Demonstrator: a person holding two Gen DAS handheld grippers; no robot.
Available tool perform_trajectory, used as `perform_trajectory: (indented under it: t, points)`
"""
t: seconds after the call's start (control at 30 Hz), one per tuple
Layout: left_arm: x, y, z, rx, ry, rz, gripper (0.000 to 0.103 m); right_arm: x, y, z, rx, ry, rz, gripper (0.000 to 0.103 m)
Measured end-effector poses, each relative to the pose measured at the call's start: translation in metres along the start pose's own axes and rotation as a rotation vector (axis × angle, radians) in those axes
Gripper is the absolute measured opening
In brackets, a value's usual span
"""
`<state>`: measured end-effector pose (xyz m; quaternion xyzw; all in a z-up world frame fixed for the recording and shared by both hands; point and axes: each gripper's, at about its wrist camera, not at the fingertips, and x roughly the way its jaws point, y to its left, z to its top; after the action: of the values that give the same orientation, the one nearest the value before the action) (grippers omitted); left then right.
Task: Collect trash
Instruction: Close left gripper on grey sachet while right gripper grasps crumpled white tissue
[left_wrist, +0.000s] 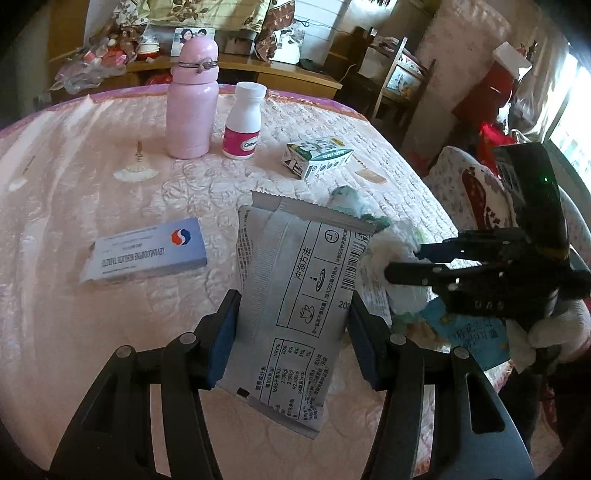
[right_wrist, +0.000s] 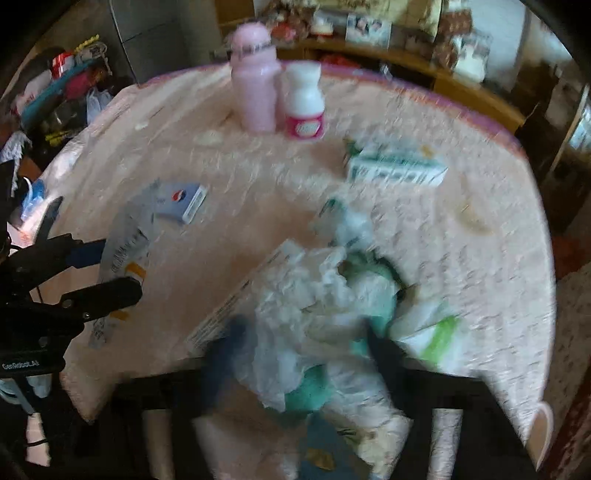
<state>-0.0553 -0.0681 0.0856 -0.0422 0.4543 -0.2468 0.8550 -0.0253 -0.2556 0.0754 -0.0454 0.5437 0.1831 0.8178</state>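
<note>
Clamped between the blue pads of the left gripper (left_wrist: 291, 328): a flat silver-grey foil sachet (left_wrist: 295, 295) with black printing and a barcode, lifted clear of the quilted pink tablecloth (left_wrist: 92, 192), jaws about half closed and pressing on its two long edges. Left of that gripper and a little ahead, a pale blue flat medicine box (left_wrist: 147, 251) with a red-and-blue logo, lying flat. Further ahead, a pink steel flask with a domed cap (left_wrist: 190, 103), upright, and just beside it a white plastic pill bottle with a magenta label (left_wrist: 243, 122). Ahead and slightly right, a small white-and-green carton (left_wrist: 317, 157) on its side.

To the right, the right gripper (right_wrist: 306, 339), angled steeply down into a heap of crumpled white tissue and green-and-white wrappers (right_wrist: 332, 288). Jaws nearly together, with tissue bunched between them; view too blurred to tell for certain whether the pads bite firmly. Seen from the left wrist, same heap just right of the sachet, fingers buried in it.

Step in hand, by the look of it: gathering, one piece secured on the left, a second grab under way on the right. Next move likely calls for a firm pinch on the loose pile, a lift without shedding scraps, then carrying both loads to a bin, none of which shows in either view.
</note>
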Motion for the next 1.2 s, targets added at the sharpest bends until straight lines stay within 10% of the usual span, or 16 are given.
perform_trajectory:
  t: [1.2]
  points:
    - [-0.005,-0.178,0.023,0.222,-0.046,-0.028,0.055,-0.137,-0.094,-0.095,0.201,-0.279,-0.047,0.025]
